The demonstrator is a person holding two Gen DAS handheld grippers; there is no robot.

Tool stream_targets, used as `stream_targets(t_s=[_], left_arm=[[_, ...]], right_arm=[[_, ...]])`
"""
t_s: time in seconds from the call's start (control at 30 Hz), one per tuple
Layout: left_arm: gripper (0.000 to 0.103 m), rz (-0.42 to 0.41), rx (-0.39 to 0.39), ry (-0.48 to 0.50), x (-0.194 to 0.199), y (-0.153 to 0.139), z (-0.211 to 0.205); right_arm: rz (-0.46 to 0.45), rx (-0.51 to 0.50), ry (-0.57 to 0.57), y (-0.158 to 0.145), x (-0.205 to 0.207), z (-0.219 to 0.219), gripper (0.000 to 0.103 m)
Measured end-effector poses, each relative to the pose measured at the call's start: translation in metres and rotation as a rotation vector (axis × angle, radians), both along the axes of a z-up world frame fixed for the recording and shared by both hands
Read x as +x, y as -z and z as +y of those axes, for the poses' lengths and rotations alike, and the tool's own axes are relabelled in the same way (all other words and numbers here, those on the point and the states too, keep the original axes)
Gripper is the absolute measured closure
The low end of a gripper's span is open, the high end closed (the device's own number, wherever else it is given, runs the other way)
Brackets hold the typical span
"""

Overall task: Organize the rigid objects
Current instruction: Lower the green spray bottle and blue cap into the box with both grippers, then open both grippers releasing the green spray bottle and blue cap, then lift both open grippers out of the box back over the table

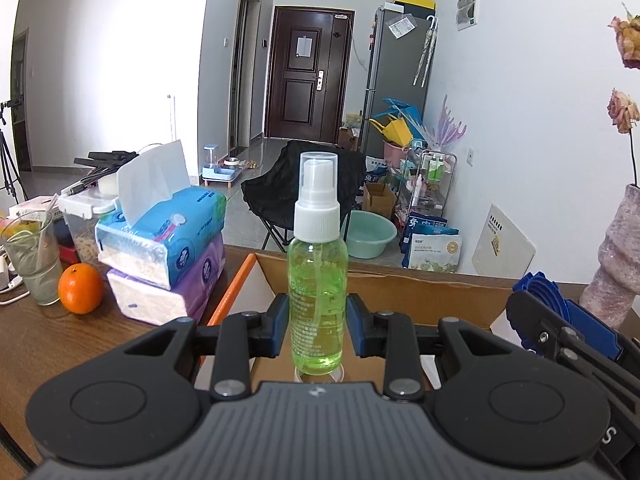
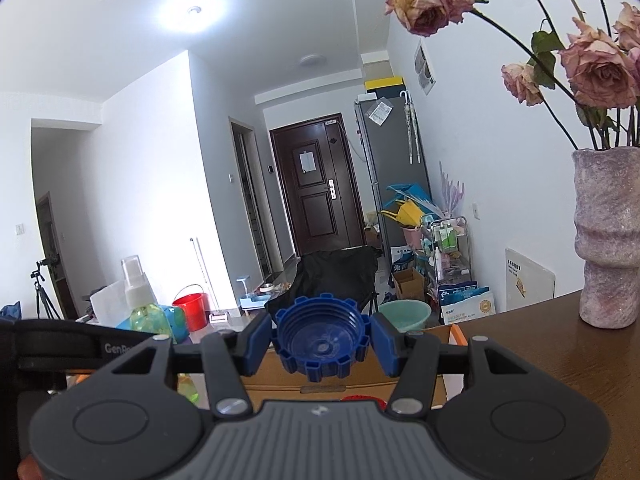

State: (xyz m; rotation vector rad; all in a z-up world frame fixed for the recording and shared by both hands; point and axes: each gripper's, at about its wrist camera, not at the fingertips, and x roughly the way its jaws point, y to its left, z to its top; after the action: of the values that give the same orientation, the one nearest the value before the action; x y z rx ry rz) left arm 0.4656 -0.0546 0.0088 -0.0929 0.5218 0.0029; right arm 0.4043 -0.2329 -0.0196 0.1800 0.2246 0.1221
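My left gripper point(image 1: 317, 326) is shut on a green spray bottle point(image 1: 318, 280) with a white pump and clear cap, held upright over an open cardboard box point(image 1: 420, 292). The bottle also shows in the right wrist view point(image 2: 142, 308), at the left. My right gripper point(image 2: 320, 344) is shut on a blue ridged plastic cap point(image 2: 322, 340), its hollow side facing the camera, above the same box point(image 2: 360, 380). In the left wrist view the right gripper point(image 1: 560, 336) with the blue cap point(image 1: 540, 292) sits at the right, close beside the box.
Stacked tissue packs point(image 1: 164, 248), an orange point(image 1: 80, 288) and a glass point(image 1: 32, 260) stand on the wooden table point(image 1: 60, 344) to the left. A pink vase with dried roses point(image 2: 608, 240) stands at the right. A black chair point(image 1: 304, 184) is beyond the table.
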Motion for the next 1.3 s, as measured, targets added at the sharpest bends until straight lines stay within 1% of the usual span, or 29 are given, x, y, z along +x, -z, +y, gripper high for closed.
stream_targets(t_s=[0.17,0.33,0.53,0.57,0.6,0.63,0.67,0.7,0.77,0.83,0.9,1.3], left_arm=[[0.071,0.008,0.017,-0.005,0.010,0.005,0.000],[0.071,0.035,0.029,-0.014,0.019,0.012,0.000],[0.071,0.057,0.044,-0.003,0.023,0.017,-0.001],[0.070,0.062,0.042,-0.001,0.024,0.018,0.000],[0.061,0.056,0.048,-0.003,0.023,0.018,0.000],[0.052,0.050,0.057,-0.007,0.023,0.017,0.000],[0.031,0.036,0.061,-0.014,0.021,0.016,0.001],[0.015,0.019,0.066,-0.028,0.019,0.015,0.002],[0.008,-0.004,0.068,-0.035,0.015,0.011,0.003],[0.004,-0.006,0.067,-0.039,0.014,0.010,0.004],[0.000,-0.010,0.063,-0.044,0.014,0.009,0.004],[0.000,-0.018,0.059,-0.038,0.010,0.006,0.003]], right_arm=[[0.032,-0.022,-0.005,0.002,0.014,-0.001,0.050],[0.061,-0.034,0.005,0.004,0.021,-0.005,0.050],[0.125,-0.065,0.016,0.007,0.026,-0.005,0.049],[0.139,-0.062,0.021,0.007,0.027,-0.006,0.047],[0.153,-0.056,0.026,0.008,0.027,-0.007,0.043],[0.158,-0.051,0.035,0.007,0.029,-0.009,0.031],[0.156,-0.051,0.046,0.007,0.028,-0.010,0.019],[0.151,-0.057,0.054,0.006,0.026,-0.010,0.015],[0.144,-0.061,0.059,0.004,0.024,-0.011,0.008],[0.132,-0.057,0.063,0.002,0.022,-0.012,0.000],[0.129,-0.060,0.063,0.000,0.023,-0.013,0.000],[0.113,-0.059,0.071,-0.006,0.018,-0.016,0.000]])
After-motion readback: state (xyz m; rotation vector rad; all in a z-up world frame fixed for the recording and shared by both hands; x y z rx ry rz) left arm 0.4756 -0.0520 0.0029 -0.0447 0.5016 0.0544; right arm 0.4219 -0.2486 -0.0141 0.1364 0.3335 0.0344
